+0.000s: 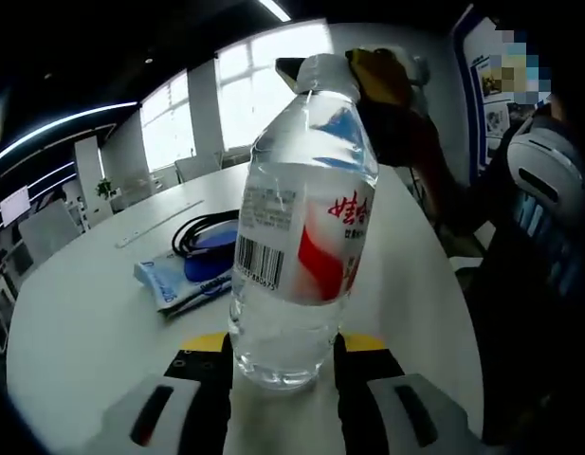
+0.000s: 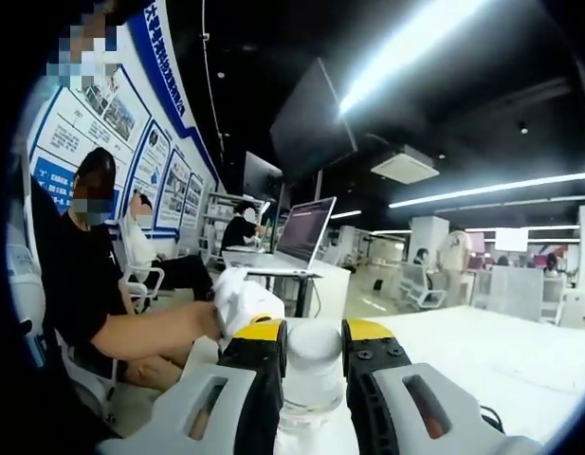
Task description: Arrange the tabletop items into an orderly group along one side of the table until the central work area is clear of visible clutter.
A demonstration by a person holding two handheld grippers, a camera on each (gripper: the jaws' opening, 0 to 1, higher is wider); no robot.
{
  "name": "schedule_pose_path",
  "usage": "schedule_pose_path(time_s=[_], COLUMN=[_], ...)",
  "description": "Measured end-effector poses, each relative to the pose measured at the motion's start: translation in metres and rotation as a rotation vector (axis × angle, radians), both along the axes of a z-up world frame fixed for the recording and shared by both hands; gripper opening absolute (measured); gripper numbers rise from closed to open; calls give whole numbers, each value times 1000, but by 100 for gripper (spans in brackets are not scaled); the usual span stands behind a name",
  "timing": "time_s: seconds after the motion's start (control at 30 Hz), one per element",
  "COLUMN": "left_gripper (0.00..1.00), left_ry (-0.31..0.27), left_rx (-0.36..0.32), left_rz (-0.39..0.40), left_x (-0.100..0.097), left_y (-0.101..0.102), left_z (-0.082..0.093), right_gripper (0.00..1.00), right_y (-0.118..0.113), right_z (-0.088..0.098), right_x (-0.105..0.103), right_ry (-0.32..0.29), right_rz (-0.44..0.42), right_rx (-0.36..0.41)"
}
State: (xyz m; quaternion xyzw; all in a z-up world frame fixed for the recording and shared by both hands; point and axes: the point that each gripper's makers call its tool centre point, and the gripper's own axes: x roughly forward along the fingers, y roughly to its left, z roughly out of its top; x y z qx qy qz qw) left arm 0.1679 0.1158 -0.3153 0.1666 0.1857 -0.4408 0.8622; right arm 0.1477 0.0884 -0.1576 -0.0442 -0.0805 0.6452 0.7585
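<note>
bottle (image 1: 304, 213) stands upright on the white bench (image 1: 83, 322), its base clenched by the left gripper (image 1: 284, 365); the right gripper (image 2: 312, 358) grasps its cap end. open bench lies left; beyond sit a blue packet (image 1: 164, 280) and black cable (image 1: 202, 230), partly hidden. bench edge curves right.

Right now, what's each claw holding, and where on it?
Both hold one water bottle: left claw clamps its base, right claw grips its capped top.
</note>
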Motion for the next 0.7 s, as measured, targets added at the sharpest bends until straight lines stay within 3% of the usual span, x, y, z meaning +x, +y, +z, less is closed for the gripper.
schedule_pose_path(time_s=[0.47, 0.7], left_gripper=[41, 41], left_ry=[-7, -11], left_rx=[5, 2], left_rz=[0, -12], left_x=[-2, -5], left_y=[1, -1], left_z=[1, 2], right_gripper=[20, 20], right_y=[20, 29], right_z=[2, 2], right_x=[-2, -1], right_ry=[1, 63], right_rz=[86, 149], right_rx=[-51, -70])
